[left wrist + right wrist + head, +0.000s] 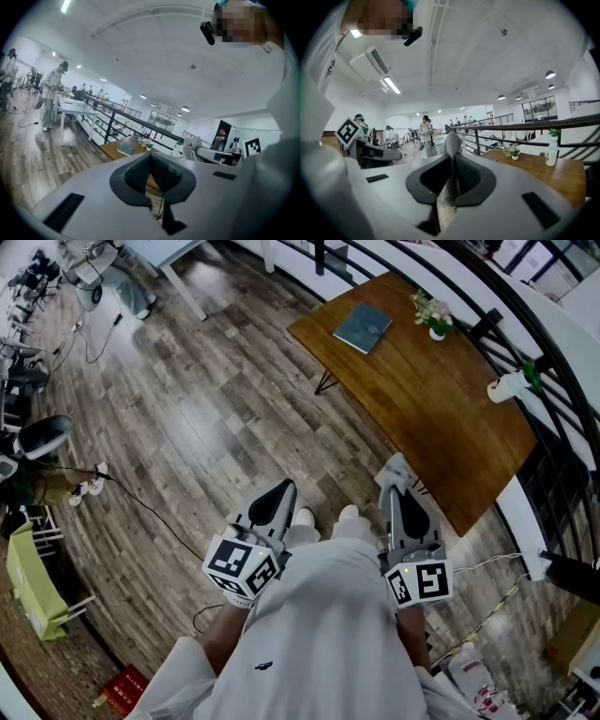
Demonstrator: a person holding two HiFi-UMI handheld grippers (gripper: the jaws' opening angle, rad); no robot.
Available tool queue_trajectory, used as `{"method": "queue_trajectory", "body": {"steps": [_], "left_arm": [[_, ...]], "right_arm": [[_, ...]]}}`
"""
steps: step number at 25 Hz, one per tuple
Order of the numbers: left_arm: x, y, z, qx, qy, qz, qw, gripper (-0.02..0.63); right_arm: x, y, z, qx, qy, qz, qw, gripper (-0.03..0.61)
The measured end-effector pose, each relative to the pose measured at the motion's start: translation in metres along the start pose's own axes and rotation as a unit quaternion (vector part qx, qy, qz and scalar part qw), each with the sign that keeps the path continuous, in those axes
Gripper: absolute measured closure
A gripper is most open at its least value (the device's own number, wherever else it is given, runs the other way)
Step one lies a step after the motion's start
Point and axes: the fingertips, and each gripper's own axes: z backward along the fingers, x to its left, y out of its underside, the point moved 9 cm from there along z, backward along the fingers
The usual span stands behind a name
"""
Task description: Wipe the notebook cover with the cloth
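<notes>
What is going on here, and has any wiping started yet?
A person stands on the wooden floor by the near end of the table, with a hand-held gripper in each hand. The right hand-held gripper is shut on a grey cloth. The left hand-held gripper is shut with nothing in it. The notebook lies closed at the table's far end, near a pot of flowers. Neither gripper is near it, so wiping has not begun.

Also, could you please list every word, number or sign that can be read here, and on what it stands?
No text can be read as words or numbers.
Marker cubes on the left gripper and right gripper: square patterns only, no letters.
Red item, lower left: print too small to read.
Notebook: no legible text on its cover.
</notes>
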Motion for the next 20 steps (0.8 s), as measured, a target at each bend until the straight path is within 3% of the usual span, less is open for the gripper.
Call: {"method": "queue_trajectory", "body": {"steps": [9,14,20], "left_arm": [[-0.038,-0.001,-0.016,-0.006,0.021,-0.005,0.9997,0.594],[-0.06,-0.004,-0.037,-0.005,0.024,-0.032,0.9992,0.595],[-0.085,0.01,-0.063,0.012,0.027,-0.045,0.9986,0.595]], "right_arm": [[-0.017,-0.014,0.013,-0.018,0.003,-0.002,1.0,0.554],[-0.05,-0.006,0.02,-0.041,0.0,-0.075,0.996,0.555],[-0.074,0.002,0.033,-0.049,0.001,-0.057,0.997,0.545]]}}
